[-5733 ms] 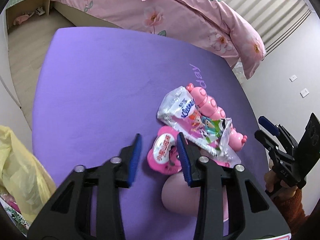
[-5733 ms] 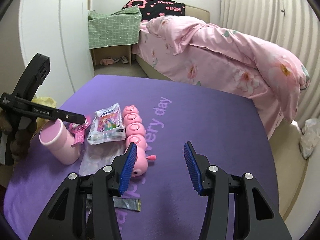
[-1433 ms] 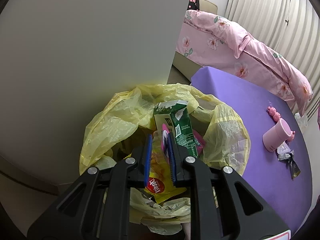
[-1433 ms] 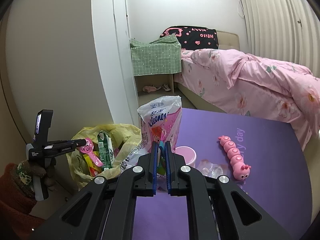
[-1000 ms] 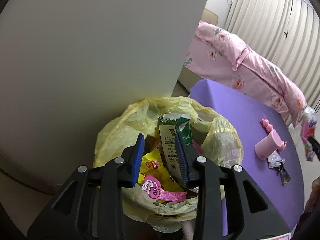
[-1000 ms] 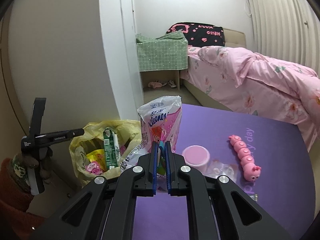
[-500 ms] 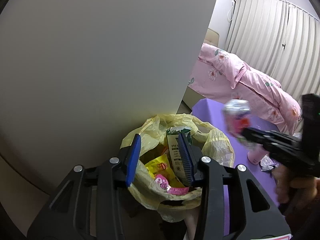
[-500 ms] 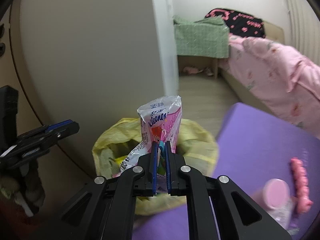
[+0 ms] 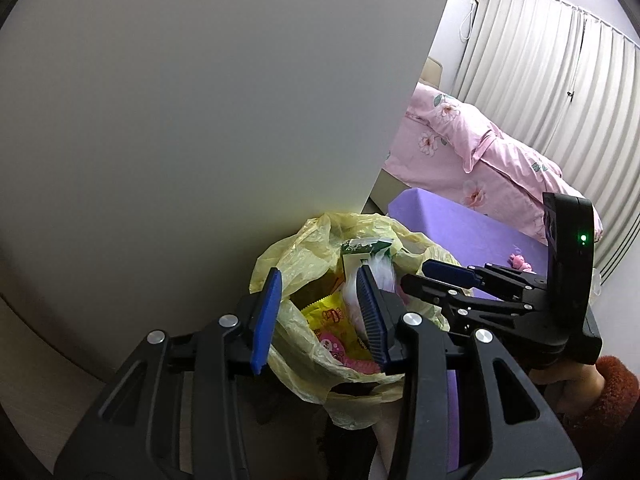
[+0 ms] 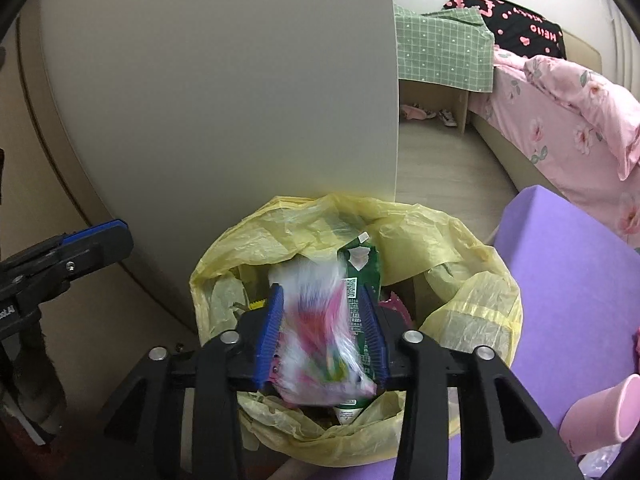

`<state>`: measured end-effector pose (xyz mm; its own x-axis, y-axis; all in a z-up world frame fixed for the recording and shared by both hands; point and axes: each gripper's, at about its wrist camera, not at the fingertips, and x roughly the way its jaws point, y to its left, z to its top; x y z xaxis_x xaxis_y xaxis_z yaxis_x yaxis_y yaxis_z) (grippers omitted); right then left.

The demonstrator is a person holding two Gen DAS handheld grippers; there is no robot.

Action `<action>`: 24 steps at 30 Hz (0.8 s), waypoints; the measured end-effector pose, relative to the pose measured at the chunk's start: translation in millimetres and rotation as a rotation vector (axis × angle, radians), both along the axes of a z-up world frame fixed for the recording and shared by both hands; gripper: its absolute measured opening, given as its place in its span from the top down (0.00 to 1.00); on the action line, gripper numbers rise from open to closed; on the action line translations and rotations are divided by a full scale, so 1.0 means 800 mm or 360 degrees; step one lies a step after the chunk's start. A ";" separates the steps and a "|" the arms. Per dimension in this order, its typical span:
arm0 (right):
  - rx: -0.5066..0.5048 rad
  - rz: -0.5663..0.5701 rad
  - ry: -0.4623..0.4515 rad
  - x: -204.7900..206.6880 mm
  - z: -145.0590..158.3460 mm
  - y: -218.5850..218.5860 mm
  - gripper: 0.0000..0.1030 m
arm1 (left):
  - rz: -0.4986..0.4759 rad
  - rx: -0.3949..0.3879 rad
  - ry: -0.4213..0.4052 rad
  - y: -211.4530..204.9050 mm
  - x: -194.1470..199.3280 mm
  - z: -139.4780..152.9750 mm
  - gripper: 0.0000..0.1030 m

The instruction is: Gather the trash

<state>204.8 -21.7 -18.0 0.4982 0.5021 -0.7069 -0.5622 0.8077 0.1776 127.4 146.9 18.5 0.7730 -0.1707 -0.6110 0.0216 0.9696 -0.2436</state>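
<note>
The right gripper (image 10: 322, 334) has just been opening; its jaws stand spread, and the soft, crinkly pink-and-white tissue packet (image 10: 320, 332) drops between them, blurred, no longer pinched. The packet appears light, limp and slippery; a pinch at a sealed end seam would likely hold best. The yellow plastic bin liner (image 10: 460, 308) gapes below. At 9 o'clock, the left gripper (image 10: 94, 240) stands spread, empty.

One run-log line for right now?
left gripper: open, empty | right gripper: jaws just opened, tissue pack dropping | target: yellow trash bag
</note>
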 end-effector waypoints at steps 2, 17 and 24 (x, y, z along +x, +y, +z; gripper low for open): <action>0.0008 -0.0024 -0.0003 -0.001 0.002 -0.004 0.64 | -0.0010 0.0002 0.0000 -0.004 0.001 0.001 0.64; 0.0002 -0.0347 -0.0119 -0.044 0.045 -0.132 0.64 | -0.0186 0.0065 -0.0012 -0.073 0.003 0.013 0.64; -0.0095 -0.0503 -0.0274 -0.080 0.063 -0.209 0.64 | -0.0325 0.0128 -0.0029 -0.131 0.003 0.019 0.64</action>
